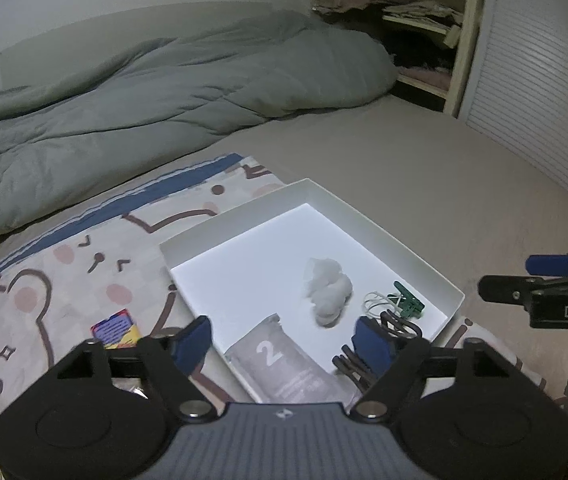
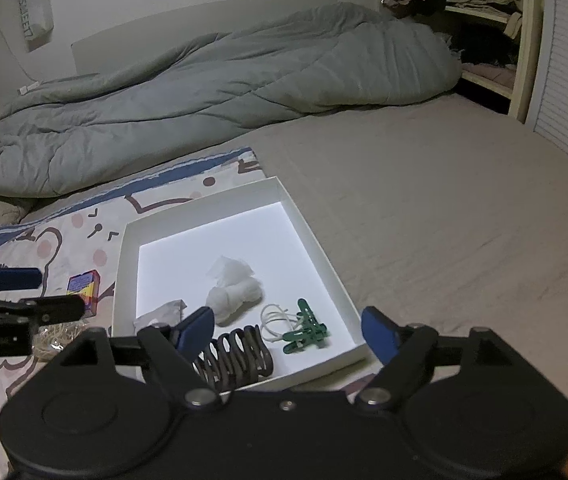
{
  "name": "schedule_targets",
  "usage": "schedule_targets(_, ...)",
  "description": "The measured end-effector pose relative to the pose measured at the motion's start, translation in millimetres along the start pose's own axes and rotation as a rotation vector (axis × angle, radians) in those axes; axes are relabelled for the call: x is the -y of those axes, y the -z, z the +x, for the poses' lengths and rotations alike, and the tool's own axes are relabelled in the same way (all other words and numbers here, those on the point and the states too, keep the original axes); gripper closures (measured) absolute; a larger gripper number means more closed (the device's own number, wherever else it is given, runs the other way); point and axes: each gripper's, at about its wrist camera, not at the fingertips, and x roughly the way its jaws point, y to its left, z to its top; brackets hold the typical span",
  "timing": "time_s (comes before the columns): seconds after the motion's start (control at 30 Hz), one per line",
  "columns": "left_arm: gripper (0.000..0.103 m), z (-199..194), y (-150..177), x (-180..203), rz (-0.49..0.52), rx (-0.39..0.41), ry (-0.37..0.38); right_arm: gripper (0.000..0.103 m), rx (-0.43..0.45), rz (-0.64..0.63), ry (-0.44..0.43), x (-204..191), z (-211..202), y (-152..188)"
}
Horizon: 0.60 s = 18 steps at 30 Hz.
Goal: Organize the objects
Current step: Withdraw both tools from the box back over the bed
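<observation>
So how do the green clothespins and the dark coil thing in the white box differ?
The green clothespins are bright green plastic, small and flat, lying beside a loop of white string. The dark coil is dull brown, bulkier, a row of rounded loops, nearer the box's near edge. The clothespins lie closer to the box's right wall; the coil sits more to the middle. Both lie loose in the white box, and neither gripper holds them.

A shallow white box [image 2: 308, 216] lies open on a bear-print cloth. Inside it lie a crumpled white wad [image 2: 234, 290], green clothespins [image 2: 306, 330] beside a loop of white string [image 2: 274, 320], a dark coiled spring [image 2: 236, 354] at the near wall, and a grey sachet [image 1: 284, 364] marked "2".
</observation>
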Motion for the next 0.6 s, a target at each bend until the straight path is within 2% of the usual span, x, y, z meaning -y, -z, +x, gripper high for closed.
schedule_targets(0.13,0.010,-8.9,6.5,-5.0,-0.027,0.019,-0.019,0.015,0.003,-0.007,0.014,0.2,-6.9,3.8)
schedule_targets(0.2,0.004,-11.3,9.0,-6.4,-0.039,0.022,-0.027,0.008,0.005,-0.011,0.022,0.4,-9.7,5.6)
schedule_targets(0.4,0.001,-12.1,17.0,-9.7,-0.056,0.010,-0.021,0.000,0.001,-0.027,0.030,-0.8,-13.5,11.5)
schedule_targets(0.6,0.000,-9.2,22.2,-16.8,-0.087,-0.004,-0.042,0.000,-0.016,-0.058,0.037,-4.4,-13.9,13.6)
